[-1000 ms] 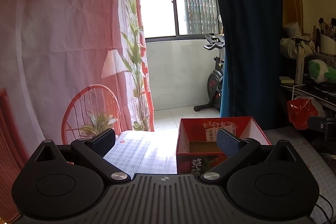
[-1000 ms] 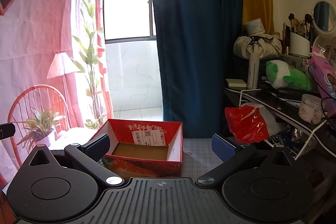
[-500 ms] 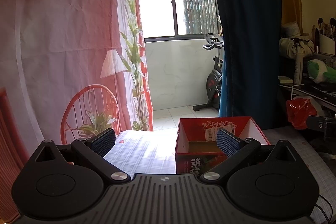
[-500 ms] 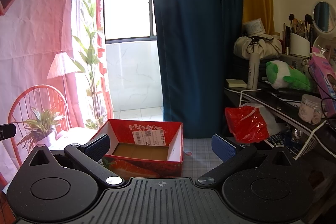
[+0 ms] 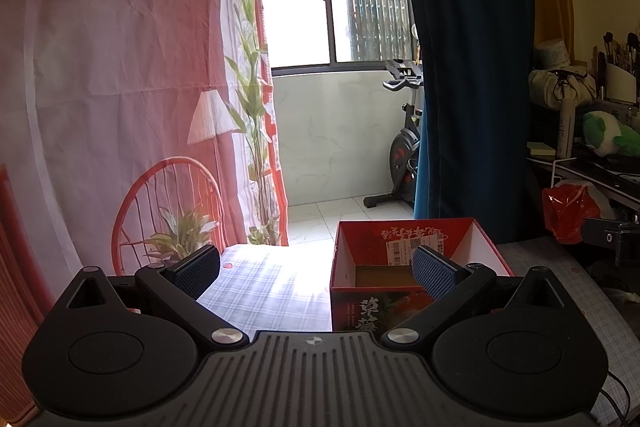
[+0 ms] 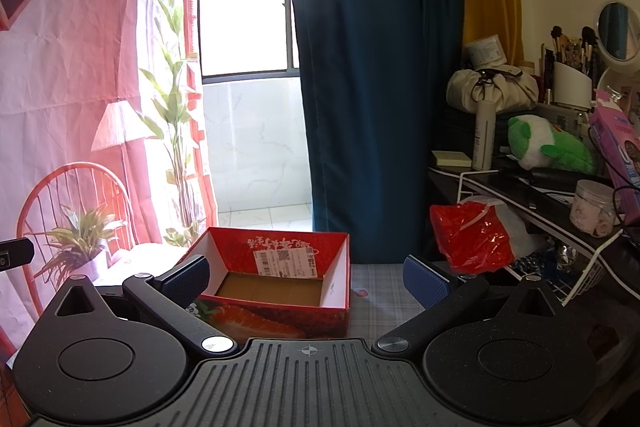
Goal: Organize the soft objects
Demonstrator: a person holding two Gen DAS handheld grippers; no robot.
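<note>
An open red cardboard box [image 5: 404,239] [image 6: 280,255] stands on the checked tablecloth, with nothing inside that I can see. My left gripper [image 5: 316,267] hovers open just in front of the box's left side, nothing between its blue pads. My right gripper [image 6: 306,277] is open too, level with the box's near wall and holding nothing. A green and white plush toy [image 6: 548,147] [image 5: 608,137] lies on the dark shelf at the right, well away from both grippers.
The shelf at the right also holds a cream drawstring bag [image 6: 492,87], a spray bottle [image 6: 484,131], a brush holder [image 6: 572,79] and a jar [image 6: 594,207]. A red plastic bag [image 6: 472,239] hangs below it. A blue curtain [image 6: 360,67] and exercise bike [image 5: 404,155] stand behind the table.
The left wrist view has drifted slightly; the box sits a touch further left in it. Both grippers stay open and the right view is unchanged.
</note>
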